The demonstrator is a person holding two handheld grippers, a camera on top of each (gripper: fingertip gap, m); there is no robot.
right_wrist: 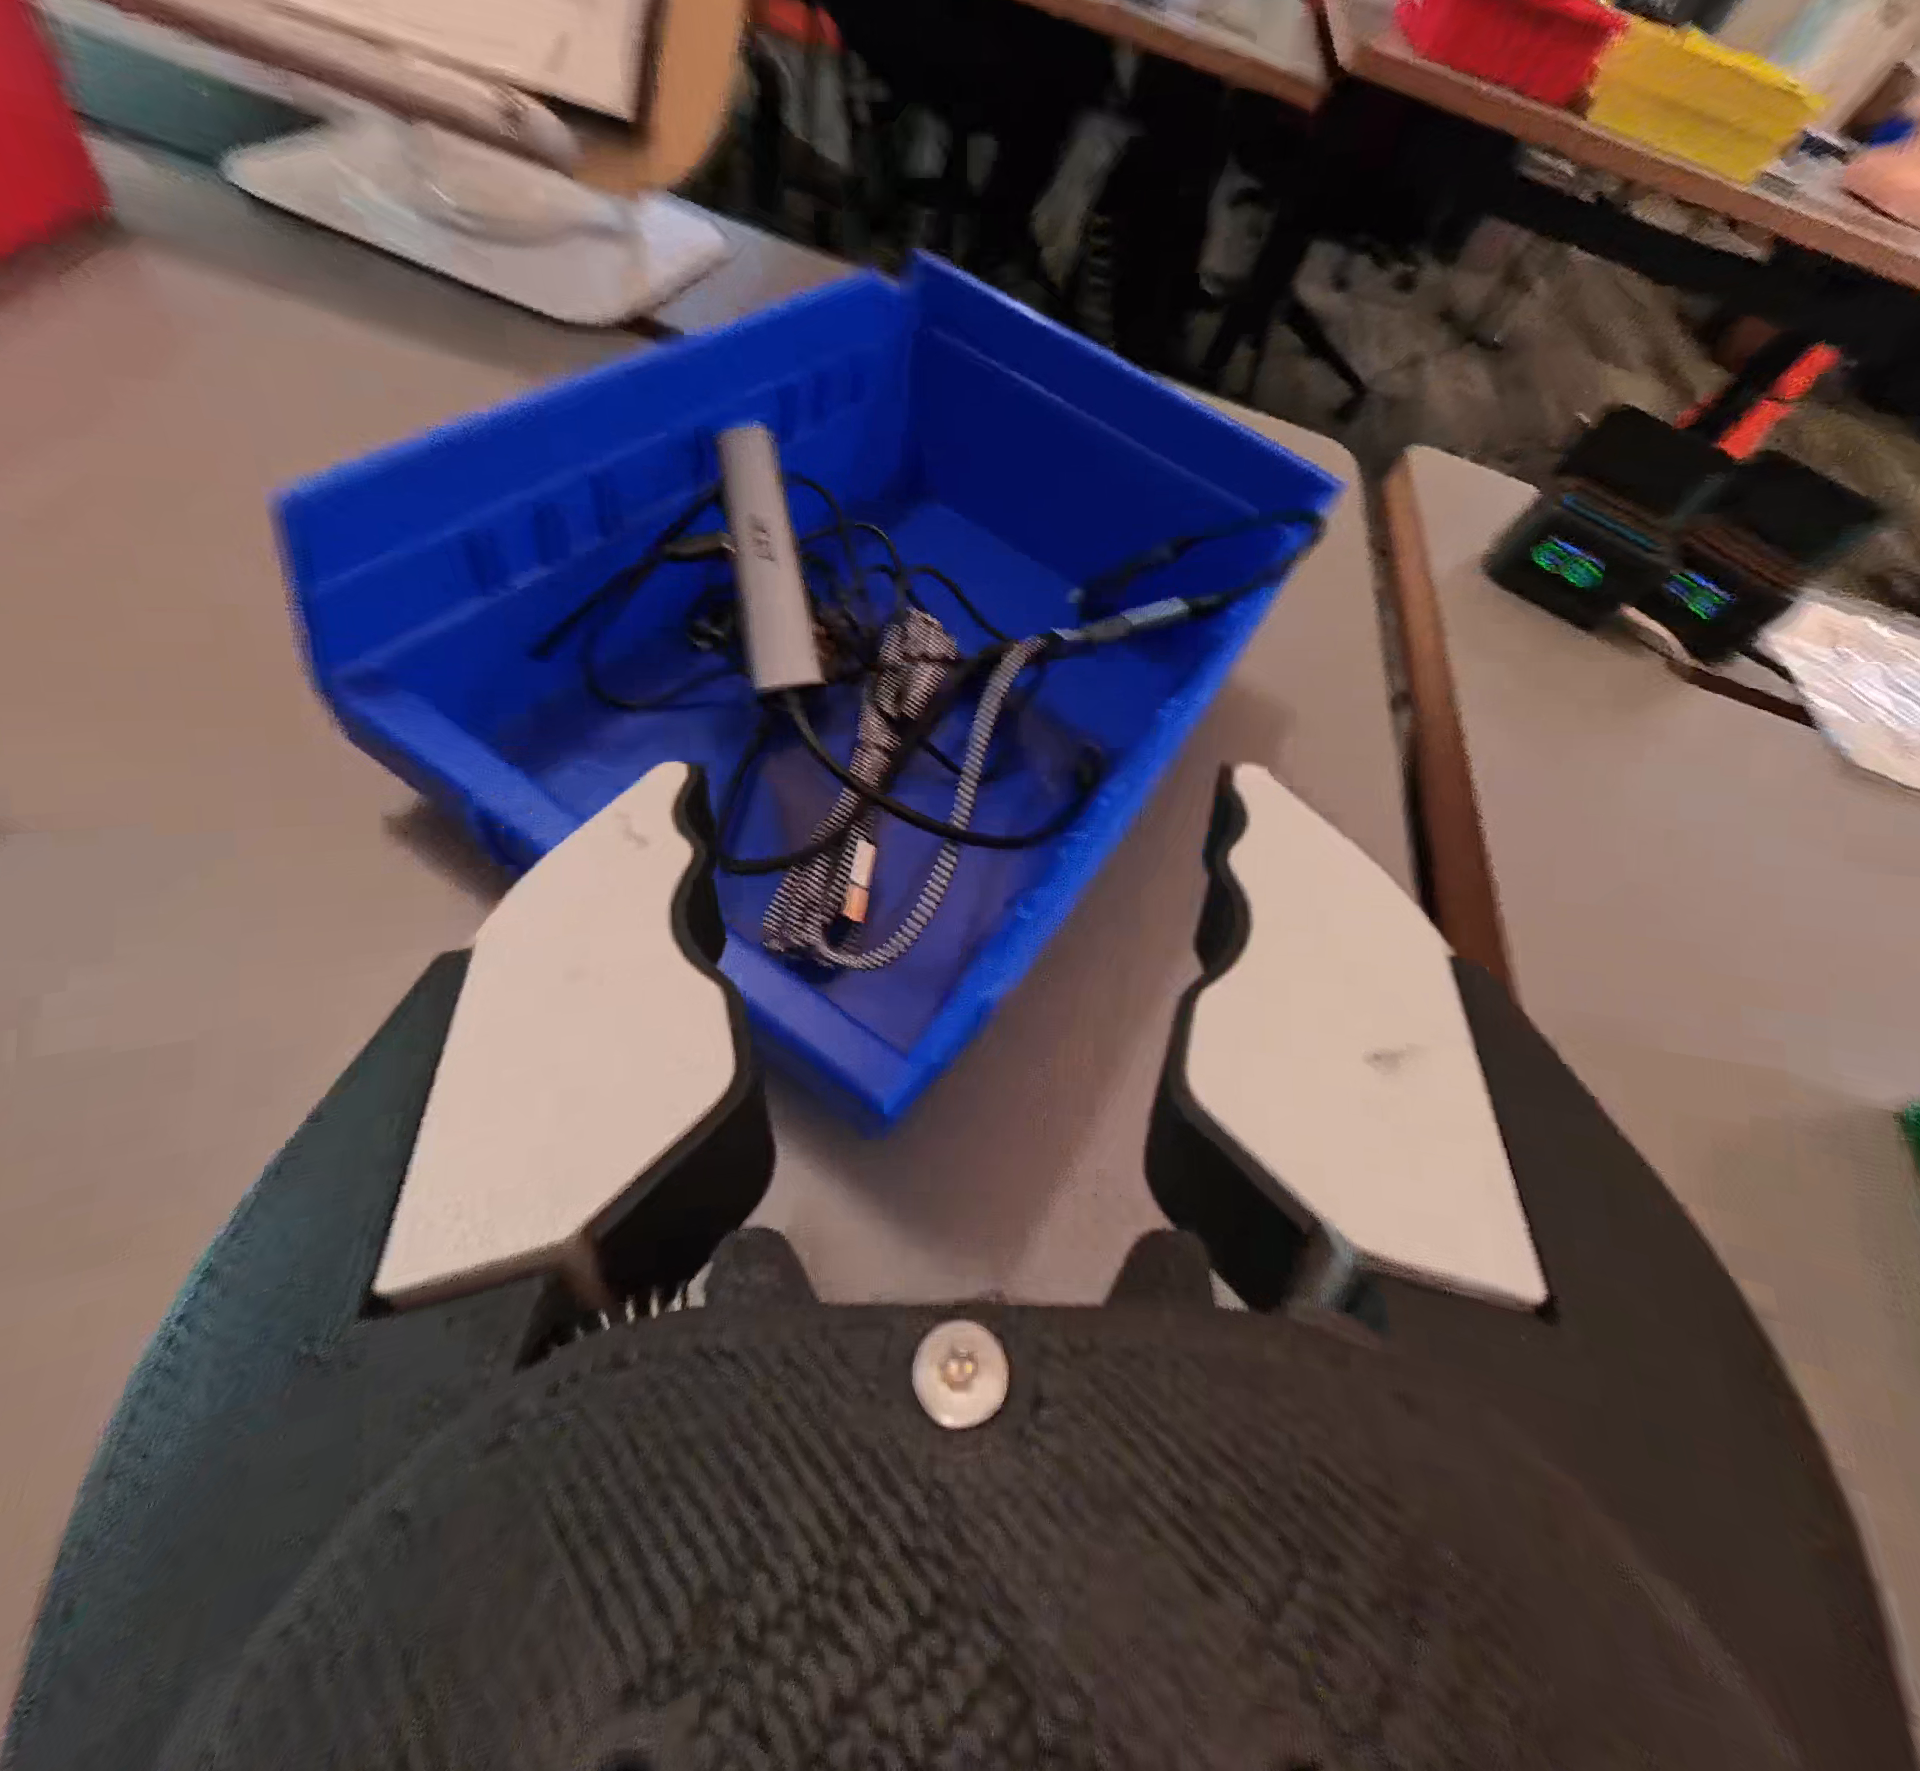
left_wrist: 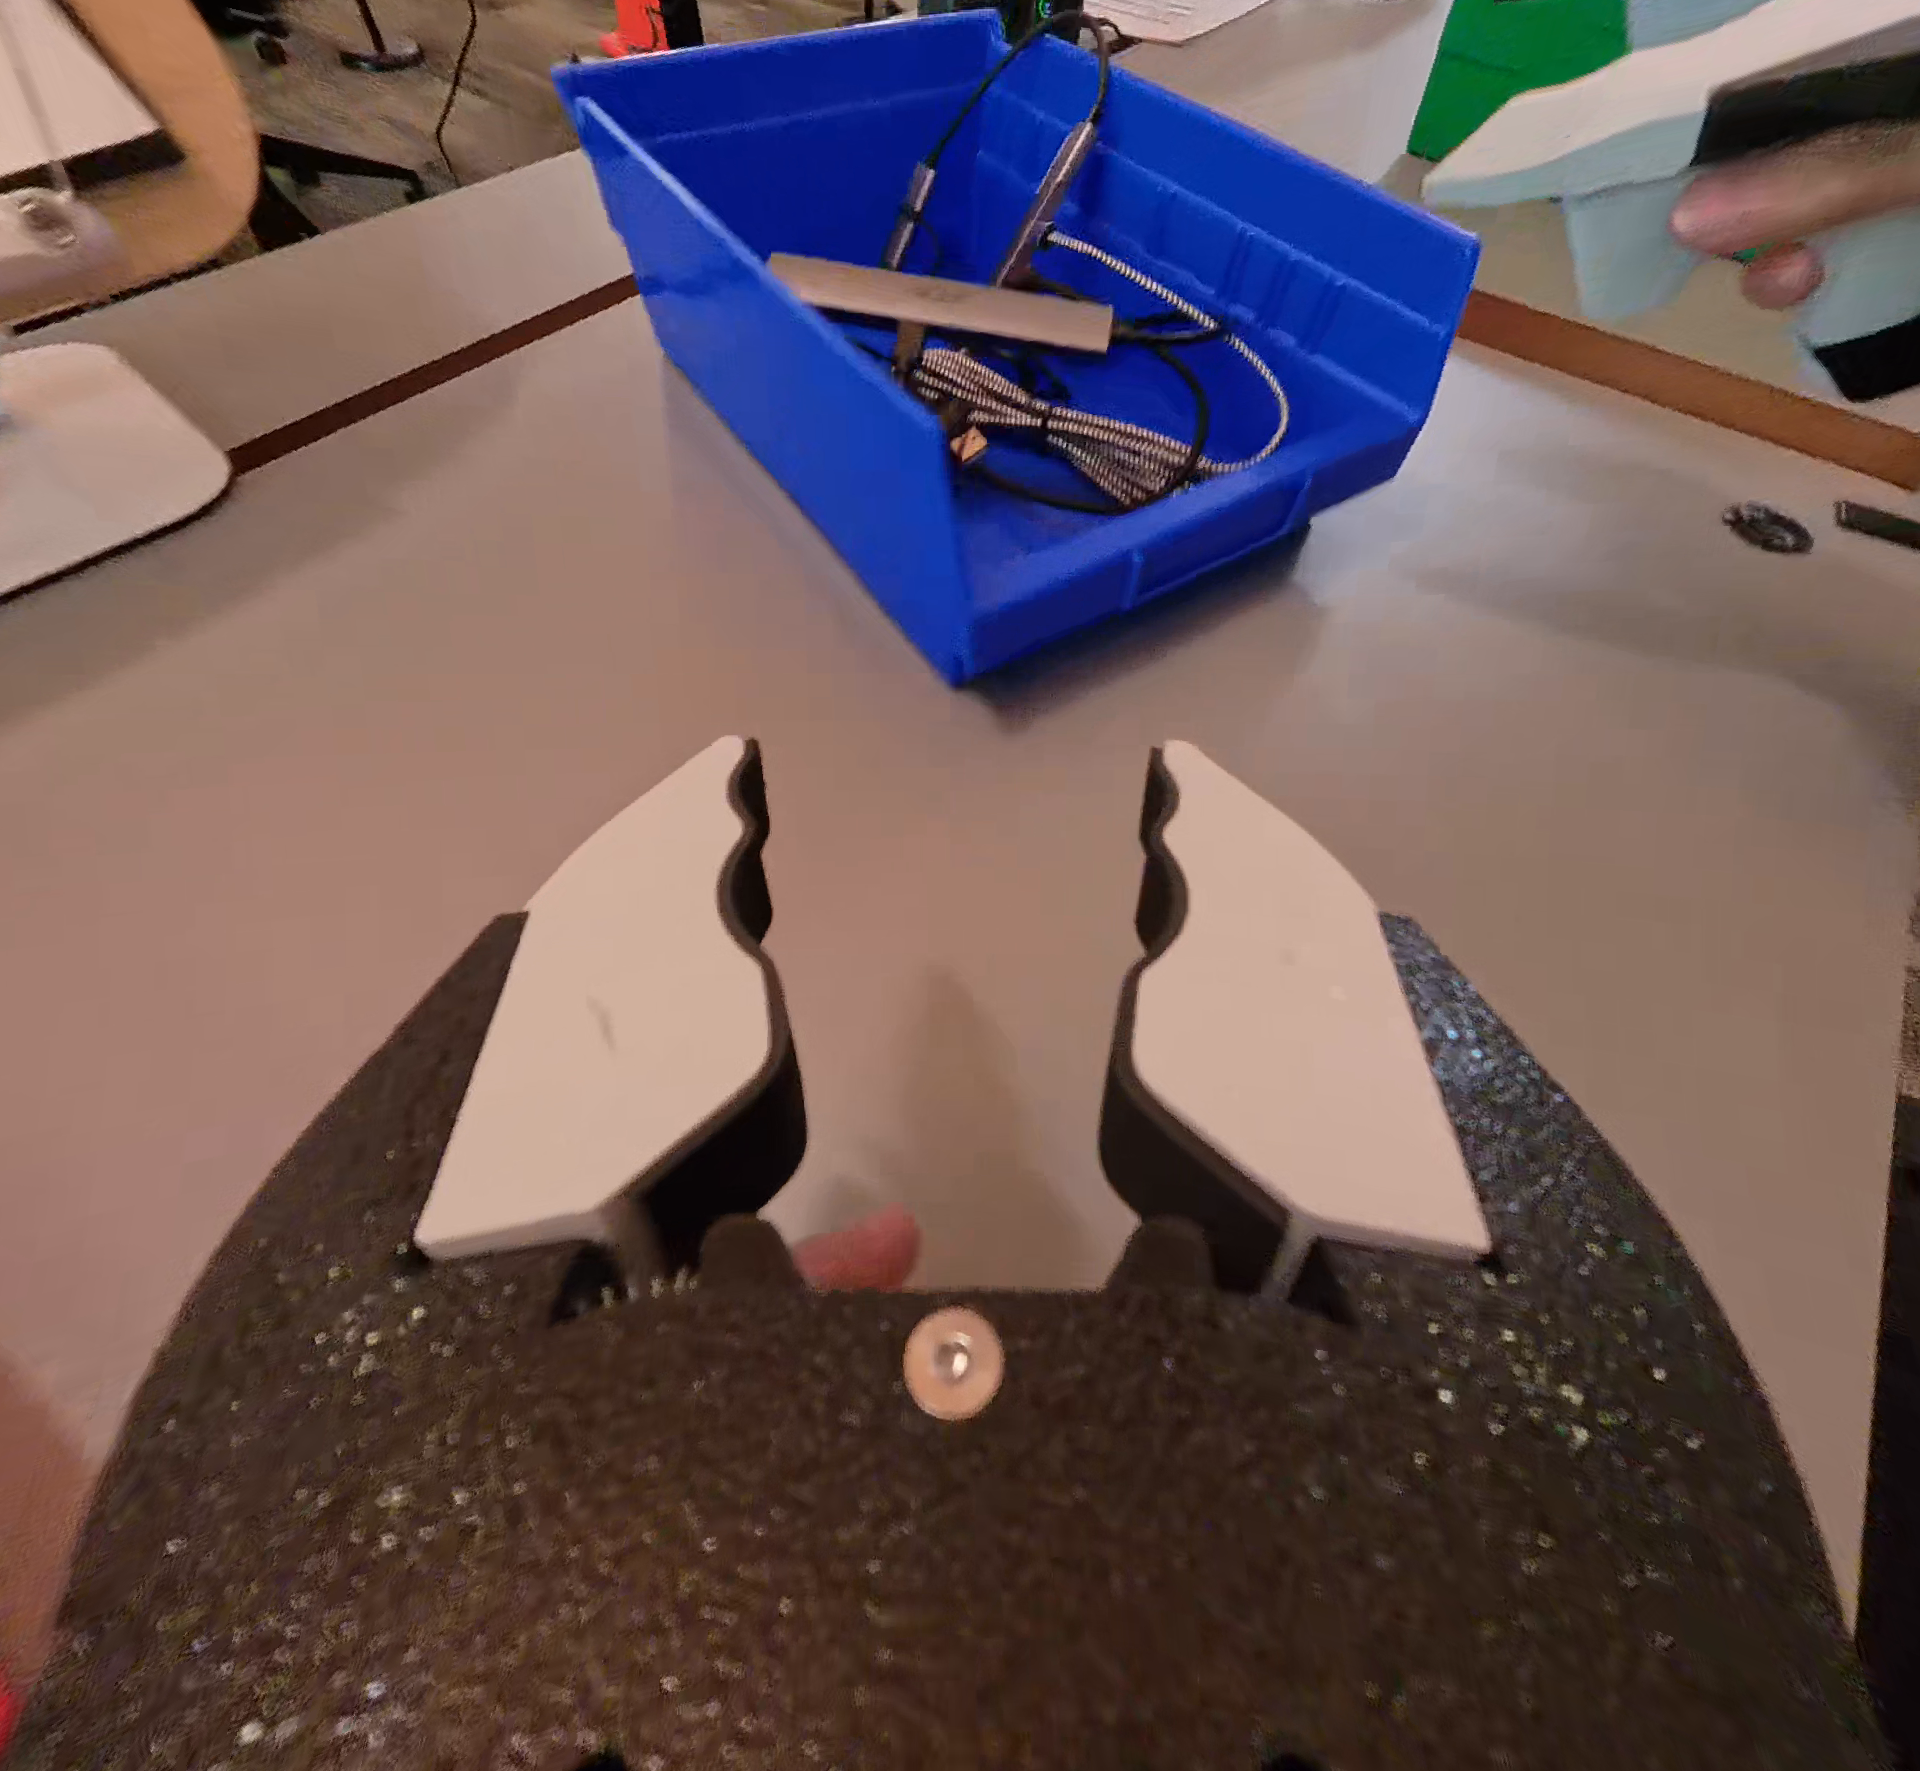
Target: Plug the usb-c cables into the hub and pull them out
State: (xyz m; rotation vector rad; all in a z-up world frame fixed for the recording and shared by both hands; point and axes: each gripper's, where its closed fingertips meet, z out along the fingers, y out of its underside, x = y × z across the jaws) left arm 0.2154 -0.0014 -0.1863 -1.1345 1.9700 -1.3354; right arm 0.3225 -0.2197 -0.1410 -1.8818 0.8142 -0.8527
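A blue bin [left_wrist: 831,433] stands on the grey table and also shows in the right wrist view [right_wrist: 1039,433]. In it lie a slim grey hub [left_wrist: 935,300] [right_wrist: 767,568], a bundled braided cable [left_wrist: 1081,443] [right_wrist: 883,786] and thin black cables [left_wrist: 1039,59] [right_wrist: 1195,568] in a tangle. My left gripper [left_wrist: 954,765] is open and empty, low over the table, short of the bin. My right gripper [right_wrist: 956,796] is open and empty, above the bin's near corner. It shows blurred at the top right of the left wrist view [left_wrist: 1714,111], held by a hand.
A white stand base [left_wrist: 94,464] sits at the table's left. A green box [left_wrist: 1517,38] and papers lie behind the bin. Small black items [left_wrist: 1766,526] lie on the table at right. Black devices with lit screens [right_wrist: 1662,537] sit on the neighbouring table. The slim grey hub [right_wrist: 767,568] is closer to my right gripper, around 12 centimetres from its tips; the left tips are 20 centimetres off. Seen from the left wrist view [left_wrist: 978,299] as well.
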